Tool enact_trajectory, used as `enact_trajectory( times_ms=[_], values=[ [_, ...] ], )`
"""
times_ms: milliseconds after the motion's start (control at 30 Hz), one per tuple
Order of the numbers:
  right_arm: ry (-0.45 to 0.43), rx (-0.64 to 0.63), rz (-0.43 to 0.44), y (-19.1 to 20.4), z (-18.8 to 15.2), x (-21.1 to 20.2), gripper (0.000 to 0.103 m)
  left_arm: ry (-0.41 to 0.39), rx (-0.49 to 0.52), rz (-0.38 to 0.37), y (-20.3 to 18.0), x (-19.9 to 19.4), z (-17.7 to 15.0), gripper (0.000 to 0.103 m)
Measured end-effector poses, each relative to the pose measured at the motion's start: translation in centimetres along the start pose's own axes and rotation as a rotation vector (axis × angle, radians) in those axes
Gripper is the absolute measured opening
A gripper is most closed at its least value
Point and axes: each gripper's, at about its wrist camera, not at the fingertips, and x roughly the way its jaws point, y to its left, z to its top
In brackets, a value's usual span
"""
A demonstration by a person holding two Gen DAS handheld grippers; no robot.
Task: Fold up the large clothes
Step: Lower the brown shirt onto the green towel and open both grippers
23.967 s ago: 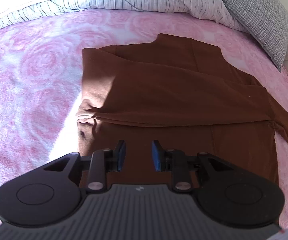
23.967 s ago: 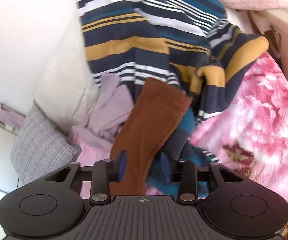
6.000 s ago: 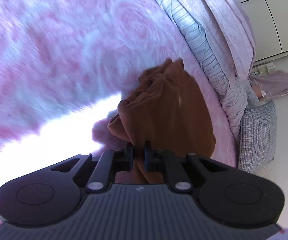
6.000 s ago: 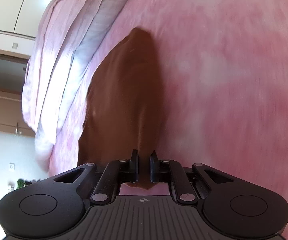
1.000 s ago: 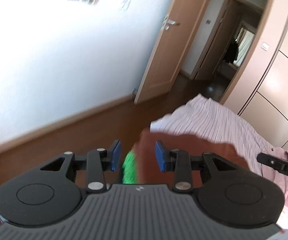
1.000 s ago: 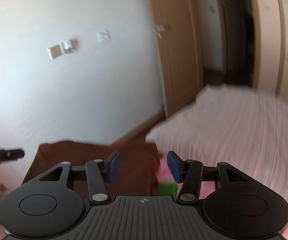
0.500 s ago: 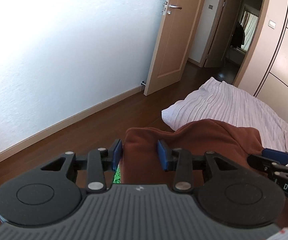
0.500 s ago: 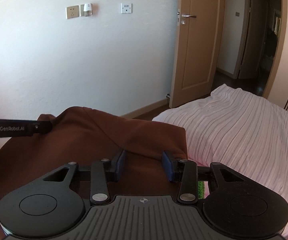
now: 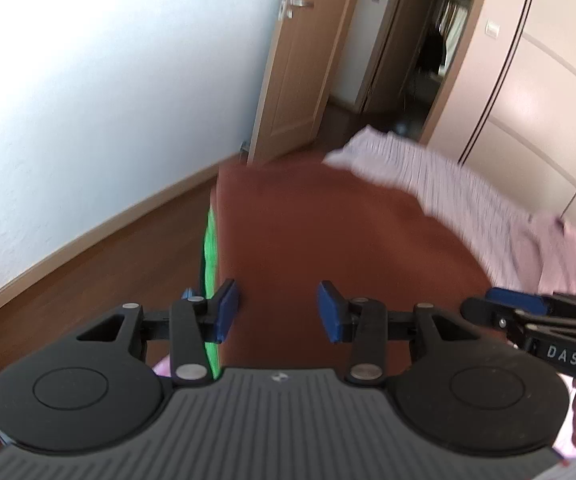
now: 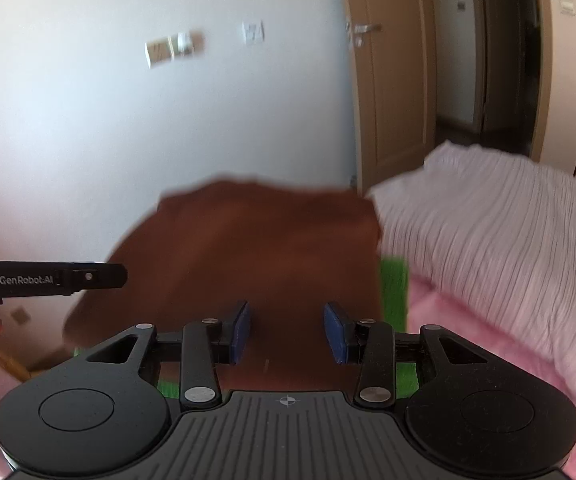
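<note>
Now, garment: the brown garment lies folded straight ahead of both my grippers, on top of something bright green, at the edge of the pink bed.
Direction from fingers: it lies forward of and below both pairs of pads, running away from me toward the wall and the door.
Long axis: in the left view the fold looks longer along my fingers than across them; blur keeps me from being sure.
Left gripper: released, pads wide apart, cloth showing in the gap but not pinched.
Right gripper: released too, pads spread, nothing between them but the view of the garment beyond.
Nearer hand: I judge them about level, the left over the green-side edge, the right over the edge beside the striped pillow.
Next move, my guess: both grippers back off, or drop to the near edge for 1 more fold.
Writing: "DAS" on the right gripper as seen from the left; "GenRobot.AI" on the left gripper as seen from the right.
Unreadable: wall sockets, too blurred.
</note>
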Motion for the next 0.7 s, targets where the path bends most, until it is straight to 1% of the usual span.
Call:
enact_trajectory(
  times_ms=[33, 100, 200, 267, 333, 400, 433, 500, 567, 600, 700],
  values=[
    [0.005, -0.010, -0.010, 0.2, -0.3, 0.4, 0.038, 0.022, 0.002, 0.018, -0.1, 0.5, -0.7, 0.038],
    [0.023, -0.031, -0.014, 0.3, -0.5, 1.0, 0.038, 0.010, 0.012, 0.032, -0.2, 0.6, -1.5, 0.038],
    [0.028, -0.011, -0.036, 0.2, 0.0, 0.3, 0.039, 0.021, 0.014, 0.043, -0.6, -0.4, -1.2, 0.038],
    [0.021, 0.000, -0.052, 0.4, 0.2, -1.0, 0.040, 0.024, 0.015, 0.041, -0.8, -1.5, -1.0, 0.039],
    [0.010, 0.010, -0.062, 0.6, -0.1, -2.4, 0.043, 0.023, 0.011, 0.039, -0.6, -2.7, -0.9, 0.043],
    [0.009, 0.030, -0.061, 1.0, -0.5, -4.1, 0.052, 0.020, -0.003, 0.032, -0.7, -4.3, -0.9, 0.050],
    [0.004, 0.048, -0.062, 1.1, -0.7, -5.1, 0.053, 0.017, -0.006, 0.028, -1.0, -4.7, -0.8, 0.052],
    [-0.007, 0.078, -0.047, 1.5, -1.2, -7.0, 0.060, 0.004, -0.006, 0.032, -1.3, -6.5, -1.3, 0.062],
    [-0.015, 0.103, -0.032, 1.8, -1.6, -8.9, 0.064, -0.005, -0.014, 0.037, -1.8, -7.9, -1.8, 0.067],
    [-0.013, 0.112, -0.034, 1.9, -1.8, -9.7, 0.067, -0.005, -0.019, 0.038, -1.9, -8.7, -2.1, 0.072],
    [0.005, 0.114, -0.027, 2.8, -2.5, -12.2, 0.068, -0.006, -0.017, 0.032, -2.5, -11.0, -3.1, 0.080]
  ],
)
